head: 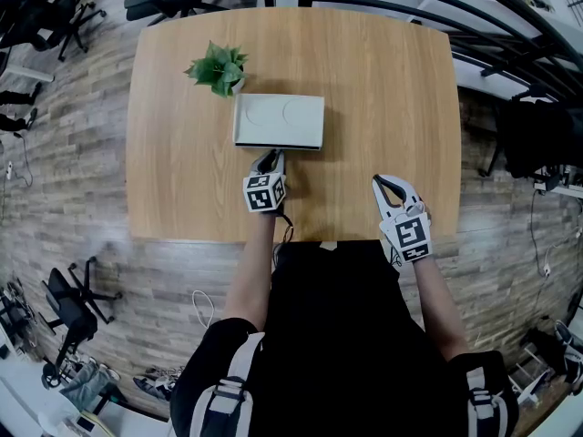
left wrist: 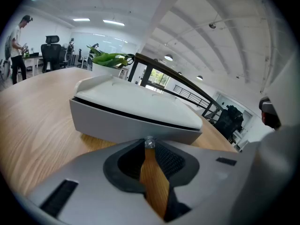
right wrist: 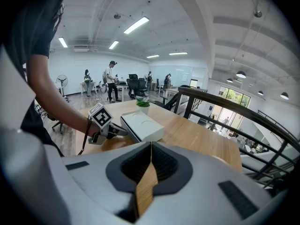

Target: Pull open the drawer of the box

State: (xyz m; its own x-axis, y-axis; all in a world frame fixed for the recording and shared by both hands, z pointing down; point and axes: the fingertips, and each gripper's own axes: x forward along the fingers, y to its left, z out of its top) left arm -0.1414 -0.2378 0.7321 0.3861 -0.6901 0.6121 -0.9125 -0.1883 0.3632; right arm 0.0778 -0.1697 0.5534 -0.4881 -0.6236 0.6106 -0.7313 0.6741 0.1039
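A flat white box [head: 279,121] lies in the middle of the wooden table [head: 392,89]. In the left gripper view its grey drawer front [left wrist: 131,118] fills the middle, with a small clear knob [left wrist: 149,142] at its lower edge. My left gripper [head: 270,160] is at the box's near side, and its fingertips are pinched on that knob. The drawer front sits flush with the box. My right gripper [head: 380,182] hovers to the right near the table's front edge, jaws shut and holding nothing. From the right gripper view the box [right wrist: 142,125] and the left gripper [right wrist: 117,131] show together.
A small potted plant [head: 219,67] stands just behind the box's left corner. Black railings [head: 510,35] run along the right of the table, and office chairs [head: 73,299] stand on the floor at the left. People stand far off in the room [right wrist: 110,81].
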